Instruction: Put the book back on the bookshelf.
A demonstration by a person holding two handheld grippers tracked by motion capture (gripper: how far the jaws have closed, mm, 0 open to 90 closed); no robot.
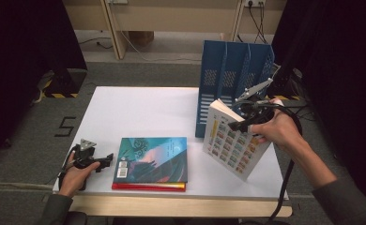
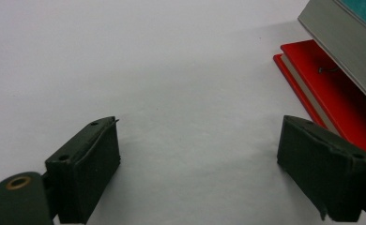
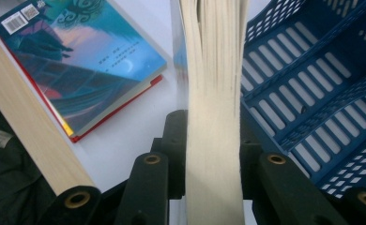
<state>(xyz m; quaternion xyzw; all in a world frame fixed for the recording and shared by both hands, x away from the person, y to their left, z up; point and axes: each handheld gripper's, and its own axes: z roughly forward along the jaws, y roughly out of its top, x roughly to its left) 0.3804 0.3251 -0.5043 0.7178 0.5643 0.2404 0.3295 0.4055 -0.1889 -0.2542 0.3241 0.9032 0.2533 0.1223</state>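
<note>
White tabletop [image 1: 139, 112] spans the middle of the high view, with a blue file rack [image 1: 232, 70] standing at its upper right. Just in front of the rack, right of centre, the right gripper [image 1: 247, 123] is clenched on a thick white book [image 1: 230, 140], held tilted with its lower corner near the table. In the right gripper view the jaws pinch the page block [image 3: 214, 93] at its open edge. The book looks stiff and fairly heavy, and a grip on loose pages may slip or fan, so a hold nearer the spine would seem safer. At lower left, the left gripper [image 1: 107, 159] rests released, jaws wide apart, just beside a stack of two flat books [image 1: 153, 161].
</note>
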